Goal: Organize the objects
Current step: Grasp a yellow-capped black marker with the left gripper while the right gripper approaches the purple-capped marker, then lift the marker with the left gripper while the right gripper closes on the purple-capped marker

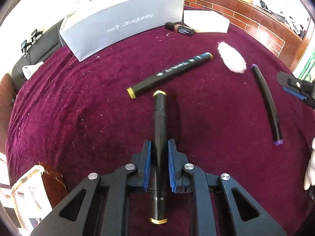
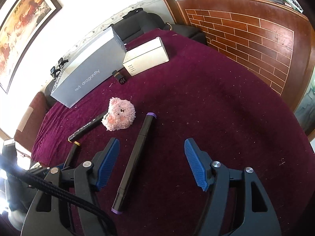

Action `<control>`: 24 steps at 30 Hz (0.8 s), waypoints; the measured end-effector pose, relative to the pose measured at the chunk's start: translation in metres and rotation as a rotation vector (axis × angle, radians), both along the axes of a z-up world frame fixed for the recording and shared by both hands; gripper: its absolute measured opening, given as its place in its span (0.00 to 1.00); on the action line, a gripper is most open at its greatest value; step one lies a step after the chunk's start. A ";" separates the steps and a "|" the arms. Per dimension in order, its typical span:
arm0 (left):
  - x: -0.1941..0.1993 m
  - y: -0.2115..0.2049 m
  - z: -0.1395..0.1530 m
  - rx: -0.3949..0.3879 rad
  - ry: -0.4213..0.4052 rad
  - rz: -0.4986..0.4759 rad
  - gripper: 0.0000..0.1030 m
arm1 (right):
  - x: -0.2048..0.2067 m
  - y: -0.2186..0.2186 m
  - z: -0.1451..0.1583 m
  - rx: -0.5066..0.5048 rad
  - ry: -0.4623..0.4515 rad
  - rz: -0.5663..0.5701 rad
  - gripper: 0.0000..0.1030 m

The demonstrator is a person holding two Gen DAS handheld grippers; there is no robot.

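My left gripper (image 1: 159, 144) is shut on a black marker with gold caps (image 1: 159, 118), and the blue pads press its barrel on both sides. The marker points away from me over the maroon cloth (image 1: 78, 108). A second gold-capped marker (image 1: 169, 72) lies slantwise just beyond its tip. A black marker with purple caps (image 2: 135, 161) lies on the cloth under my right gripper (image 2: 151, 140). That gripper is open and neither pad touches the marker. A pink plush toy (image 2: 119, 119) sits past both markers.
A grey box printed "red dragonfly" (image 1: 122, 25) and a white box (image 2: 146, 58) stand at the cloth's far side, with a small brown-black object (image 1: 180, 29) before them. A brick-patterned wooden panel (image 2: 246, 35) rises on the right. A white-gloved hand (image 1: 310, 169) shows at the right edge.
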State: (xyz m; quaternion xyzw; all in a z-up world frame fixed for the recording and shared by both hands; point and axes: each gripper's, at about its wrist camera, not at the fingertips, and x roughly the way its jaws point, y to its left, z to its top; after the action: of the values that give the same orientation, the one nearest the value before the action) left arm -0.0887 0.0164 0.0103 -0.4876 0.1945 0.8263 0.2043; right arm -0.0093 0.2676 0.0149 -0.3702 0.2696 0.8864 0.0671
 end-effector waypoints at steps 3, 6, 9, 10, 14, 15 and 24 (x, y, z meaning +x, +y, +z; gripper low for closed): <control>0.015 -0.002 0.006 0.036 0.001 0.003 0.12 | -0.001 0.001 -0.002 -0.014 -0.006 0.003 0.66; 0.039 -0.006 0.014 0.069 0.003 0.004 0.12 | -0.002 0.000 -0.004 -0.013 -0.017 0.012 0.66; 0.062 -0.004 0.017 0.062 0.023 -0.014 0.12 | -0.004 -0.003 -0.006 -0.003 -0.030 0.019 0.66; 0.068 -0.001 0.015 0.058 0.031 -0.020 0.12 | -0.004 -0.004 -0.007 0.003 -0.033 0.022 0.66; 0.080 0.002 0.006 0.056 0.025 -0.018 0.12 | -0.005 -0.010 -0.007 0.033 -0.043 0.029 0.66; 0.080 0.002 0.001 0.070 -0.001 -0.005 0.12 | -0.005 -0.012 -0.007 0.044 -0.044 0.032 0.66; 0.084 0.000 -0.002 0.110 0.030 0.055 0.12 | -0.006 -0.021 -0.007 0.106 -0.057 0.045 0.66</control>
State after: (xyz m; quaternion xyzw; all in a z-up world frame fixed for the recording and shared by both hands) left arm -0.0045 0.0166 0.0086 -0.4681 0.1383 0.8484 0.2049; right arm -0.0148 0.2462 0.0074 -0.3974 0.2121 0.8897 0.0745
